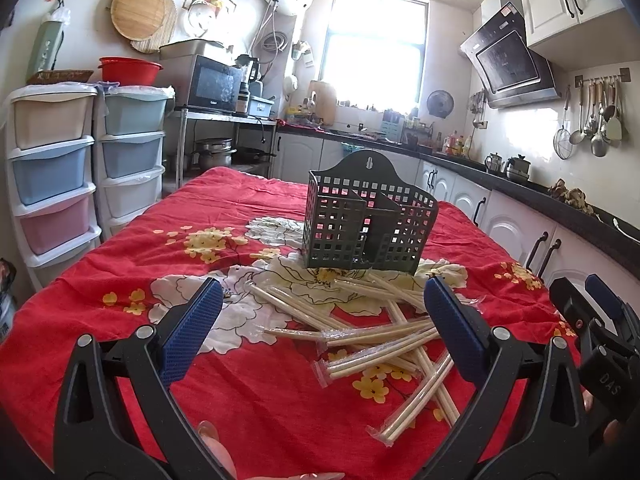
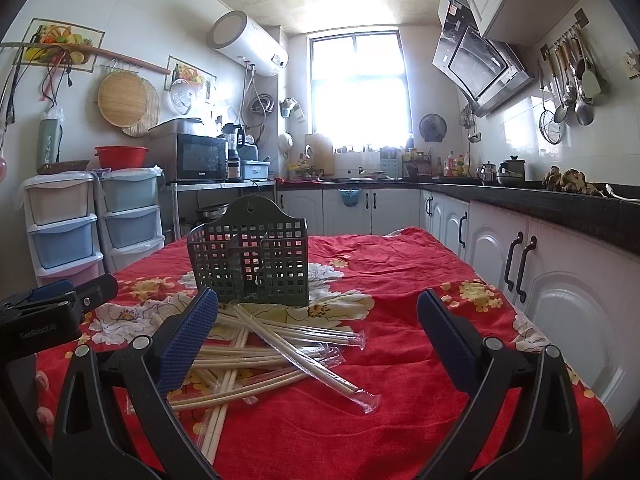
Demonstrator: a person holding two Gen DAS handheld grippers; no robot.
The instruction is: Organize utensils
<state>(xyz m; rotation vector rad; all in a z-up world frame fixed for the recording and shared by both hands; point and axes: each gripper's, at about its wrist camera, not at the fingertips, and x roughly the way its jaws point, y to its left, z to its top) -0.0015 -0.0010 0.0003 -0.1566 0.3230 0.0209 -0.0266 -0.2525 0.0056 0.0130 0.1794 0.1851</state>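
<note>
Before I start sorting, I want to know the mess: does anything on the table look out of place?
Yes. The wrapped chopsticks lie in a crisscrossed heap on the red cloth, right in front of the holder, which stands upright but empty. Both grippers, left and right, are open and hold nothing.

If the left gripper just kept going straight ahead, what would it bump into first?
Probably the pile of wrapped chopsticks lying between the open left gripper and the green slotted holder; the holder stands just behind them. Depth is hard to judge.

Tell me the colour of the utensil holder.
Dark green utensil holder, clearest in the left wrist view.
</note>
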